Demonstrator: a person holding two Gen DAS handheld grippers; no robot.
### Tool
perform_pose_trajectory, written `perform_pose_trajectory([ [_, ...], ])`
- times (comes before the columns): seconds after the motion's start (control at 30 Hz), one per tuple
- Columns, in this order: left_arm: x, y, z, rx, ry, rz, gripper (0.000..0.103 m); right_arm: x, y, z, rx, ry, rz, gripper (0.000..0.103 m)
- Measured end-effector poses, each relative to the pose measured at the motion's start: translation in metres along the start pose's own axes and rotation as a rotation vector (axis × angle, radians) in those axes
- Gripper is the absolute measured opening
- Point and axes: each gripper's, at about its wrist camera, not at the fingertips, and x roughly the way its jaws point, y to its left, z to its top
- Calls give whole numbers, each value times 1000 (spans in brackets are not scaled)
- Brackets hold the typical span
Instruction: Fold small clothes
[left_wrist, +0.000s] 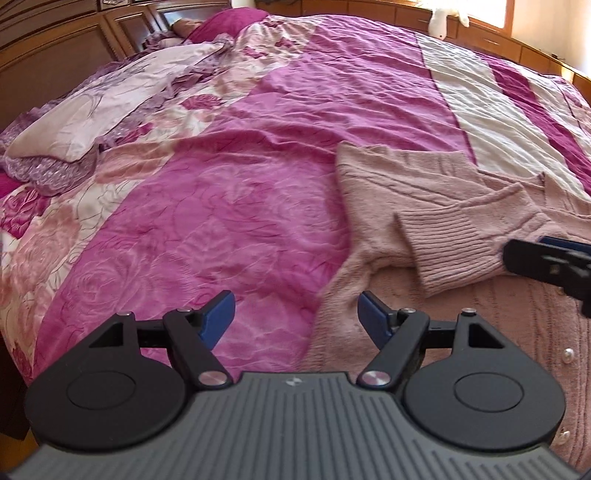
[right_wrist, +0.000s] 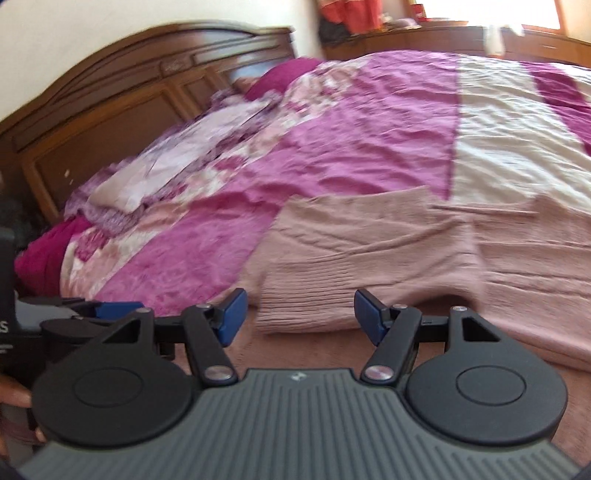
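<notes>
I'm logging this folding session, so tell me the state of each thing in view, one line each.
Pink sweater: flat on the bed, one sleeve folded across its body.
Sleeve cuff: lying on the sweater, not gripped.
Left gripper: open, empty.
Right gripper: open, empty, in front of the cuff.
Bedspread: spread out, wrinkled.
Pillow: rumpled, by the headboard.

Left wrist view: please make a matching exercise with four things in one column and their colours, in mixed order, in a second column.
Things:
1. sweater
2. soft toy
3. headboard
4. pads of the left hand-held gripper

Colours:
A. blue
B. brown wood
C. dusty pink
D. white

Pairs: 1-C, 2-D, 3-B, 4-A
</notes>
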Motion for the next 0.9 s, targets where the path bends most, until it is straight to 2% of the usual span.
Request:
perform_pose_trajectory([
  [0.17,5,10,-5,-17,15,-4,79,33,11,-3,-19,81,14,67],
  [0.33,13,15,-11,-35,34,-17,79,47,15,-9,-39,112,0,65],
  [0.4,14,15,-13,-36,36,-21,79,48,16,-12,-63,112,-14,55],
  [0.47,14,15,-14,-33,33,-23,79,49,15,-12,-78,111,-35,33],
  [0.53,13,14,-13,-31,31,-23,79,47,11,-10,-48,109,-13,19],
  [0.6,12,14,-12,-33,28,-24,79,43,8,-7,-35,91,-20,13],
  [0.73,5,11,-9,-25,7,-30,79,21,2,3,-7,16,-23,12],
  [0.9,-3,4,0,-7,-23,-39,79,-13,-17,18,50,-91,-72,11],
])
